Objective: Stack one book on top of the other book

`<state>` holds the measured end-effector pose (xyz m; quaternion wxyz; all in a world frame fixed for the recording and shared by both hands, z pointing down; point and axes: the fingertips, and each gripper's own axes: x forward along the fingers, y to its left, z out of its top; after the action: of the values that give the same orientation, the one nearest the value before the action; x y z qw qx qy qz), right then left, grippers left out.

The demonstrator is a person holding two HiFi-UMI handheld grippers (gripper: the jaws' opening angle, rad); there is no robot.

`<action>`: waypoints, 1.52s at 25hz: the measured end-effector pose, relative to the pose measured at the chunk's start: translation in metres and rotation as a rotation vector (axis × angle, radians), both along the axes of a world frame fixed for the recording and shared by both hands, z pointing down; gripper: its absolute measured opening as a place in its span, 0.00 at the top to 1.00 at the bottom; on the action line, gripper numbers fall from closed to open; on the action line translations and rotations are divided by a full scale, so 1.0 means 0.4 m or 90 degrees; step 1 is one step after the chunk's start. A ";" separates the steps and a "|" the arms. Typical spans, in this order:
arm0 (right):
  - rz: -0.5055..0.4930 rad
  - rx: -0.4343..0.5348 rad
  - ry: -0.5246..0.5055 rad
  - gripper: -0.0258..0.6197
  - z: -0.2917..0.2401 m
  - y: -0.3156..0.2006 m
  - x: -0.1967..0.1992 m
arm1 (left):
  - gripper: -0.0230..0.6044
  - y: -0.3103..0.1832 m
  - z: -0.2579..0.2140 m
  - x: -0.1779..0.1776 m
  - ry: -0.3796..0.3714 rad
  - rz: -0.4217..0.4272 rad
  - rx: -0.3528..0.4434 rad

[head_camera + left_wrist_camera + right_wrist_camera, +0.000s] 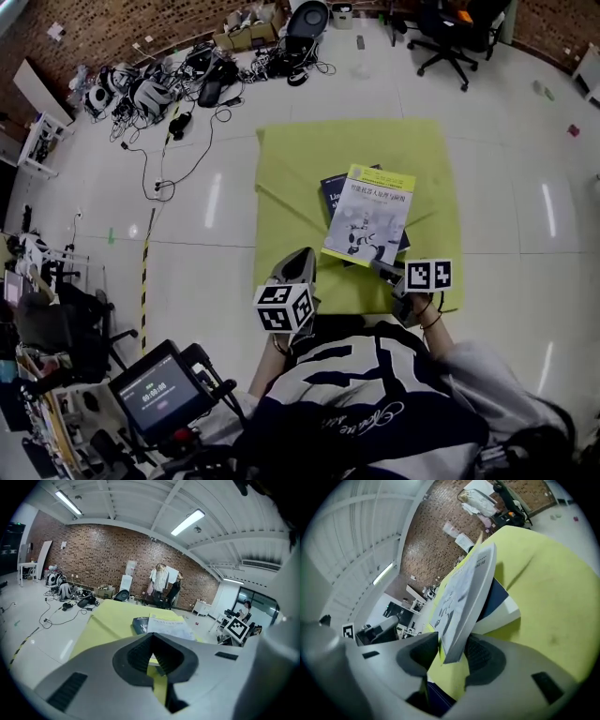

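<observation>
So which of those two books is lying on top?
The yellow-and-white book: its whole cover shows, while the dark blue book only peeks out from beneath it along the edges.

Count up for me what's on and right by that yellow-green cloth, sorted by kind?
Books: 2, the yellow-and-white book partly covering the dark blue book.
Cloths: 1, the yellow-green cloth.
Grippers: 2, the left gripper and the right gripper.
Total: 5.
</observation>
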<state>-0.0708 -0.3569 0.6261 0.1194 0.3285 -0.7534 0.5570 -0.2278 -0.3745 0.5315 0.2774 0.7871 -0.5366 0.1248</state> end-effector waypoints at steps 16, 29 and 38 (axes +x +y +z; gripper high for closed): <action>-0.069 0.113 0.047 0.69 -0.081 0.106 0.100 | 0.96 0.058 -0.018 0.138 -0.006 0.005 0.009; -0.148 0.249 0.015 0.77 -0.249 0.263 0.203 | 0.96 0.305 -0.011 0.356 0.005 -0.029 -0.006; -0.167 0.245 0.000 0.87 -0.237 0.409 0.211 | 0.96 0.518 0.016 0.368 -0.008 -0.077 -0.047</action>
<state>0.0137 -0.1933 0.5312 0.1264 0.2443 -0.8819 0.3829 -0.0808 -0.1672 0.5377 0.3100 0.7416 -0.5799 0.1329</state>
